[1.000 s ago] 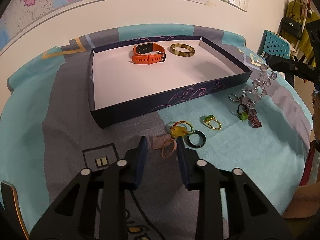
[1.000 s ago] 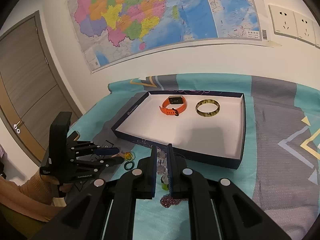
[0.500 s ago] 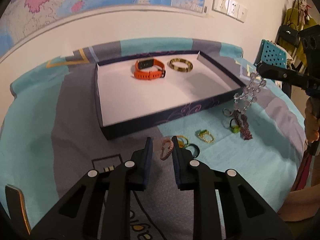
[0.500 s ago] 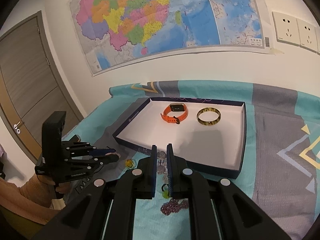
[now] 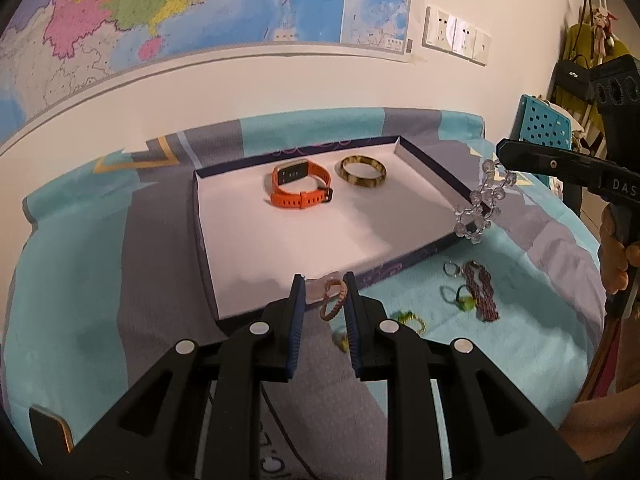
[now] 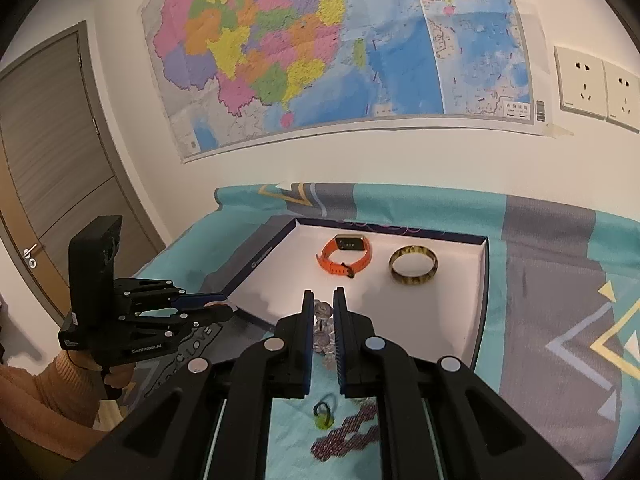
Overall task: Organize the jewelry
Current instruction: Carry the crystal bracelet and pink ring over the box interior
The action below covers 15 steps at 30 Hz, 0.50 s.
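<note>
Tray (image 5: 224, 264) just ahead of both claws. Right gripper (image 6: 321, 304) pinched shut on clear bead bracelet (image 5: 478, 208), dangling. Left gripper (image 5: 325, 288) nearly closed, clamping pink woven bracelet (image 5: 334, 300). Carry step; next, judged: reach over rim, release inside.

One watch (image 5: 299, 187), one bangle (image 5: 363, 171), perhaps seven loose pieces, two grippers.

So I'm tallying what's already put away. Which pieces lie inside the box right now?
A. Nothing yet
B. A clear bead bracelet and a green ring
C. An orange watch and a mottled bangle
C: the orange watch and the mottled bangle lie on the white floor of the box.
</note>
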Available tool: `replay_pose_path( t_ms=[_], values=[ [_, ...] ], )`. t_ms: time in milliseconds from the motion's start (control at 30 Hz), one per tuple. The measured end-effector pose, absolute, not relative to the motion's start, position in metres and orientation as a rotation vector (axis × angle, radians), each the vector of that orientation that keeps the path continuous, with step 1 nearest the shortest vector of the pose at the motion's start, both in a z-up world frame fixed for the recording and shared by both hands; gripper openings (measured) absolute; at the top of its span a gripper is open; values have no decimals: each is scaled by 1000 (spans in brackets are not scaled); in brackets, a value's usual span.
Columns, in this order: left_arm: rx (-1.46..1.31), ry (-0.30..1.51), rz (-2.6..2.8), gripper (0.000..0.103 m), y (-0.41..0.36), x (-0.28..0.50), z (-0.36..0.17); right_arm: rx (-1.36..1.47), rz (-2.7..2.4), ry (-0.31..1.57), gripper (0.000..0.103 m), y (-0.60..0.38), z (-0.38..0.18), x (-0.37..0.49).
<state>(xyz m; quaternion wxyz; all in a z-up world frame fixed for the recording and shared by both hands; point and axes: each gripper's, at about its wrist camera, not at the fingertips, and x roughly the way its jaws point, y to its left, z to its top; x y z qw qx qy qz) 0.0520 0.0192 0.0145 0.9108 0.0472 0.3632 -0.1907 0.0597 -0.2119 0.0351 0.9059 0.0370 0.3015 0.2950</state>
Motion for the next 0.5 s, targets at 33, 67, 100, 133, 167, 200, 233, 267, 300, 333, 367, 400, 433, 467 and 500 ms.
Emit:
replay_pose_path(
  t_ms=[33,67,100,133,167,200,233,267,300,333,367,400,433,467,500],
  values=[
    [100,744,-392,20,19,54,15,76,608,623,8,-212,35,63],
    [101,740,-392,20,18,56,17,74,605,623,8,-211,35,65],
    [100,739,-393,20,18,59,17,72,599,622,8,-211,35,68],
    [99,737,-393,20,17,62,18,72,596,624,8,-211,35,71],
    [98,737,-391,20,17,65,18,74,589,625,8,-211,34,75],
    [97,740,-393,20,17,68,18,76,584,626,8,-211,34,78],
    [95,744,-395,20,16,71,17,81,581,627,8,-211,33,81],
    [96,746,-394,20,15,74,17,88,577,627,8,-212,32,85],
    [99,747,-393,20,14,76,16,93,574,628,8,-213,32,89],
    [104,748,-392,20,13,78,16,98,572,630,8,-213,32,92],
    [105,748,-391,20,12,80,16,102,571,631,8,-213,32,96],
    [106,748,-393,20,12,82,16,102,569,633,8,-213,32,99],
    [107,748,-394,20,11,84,15,101,566,636,8,-213,32,102],
    [107,750,-394,20,10,86,15,104,563,643,8,-214,30,107],
    [107,751,-394,20,10,88,14,106,564,647,8,-214,30,109]
  ],
)
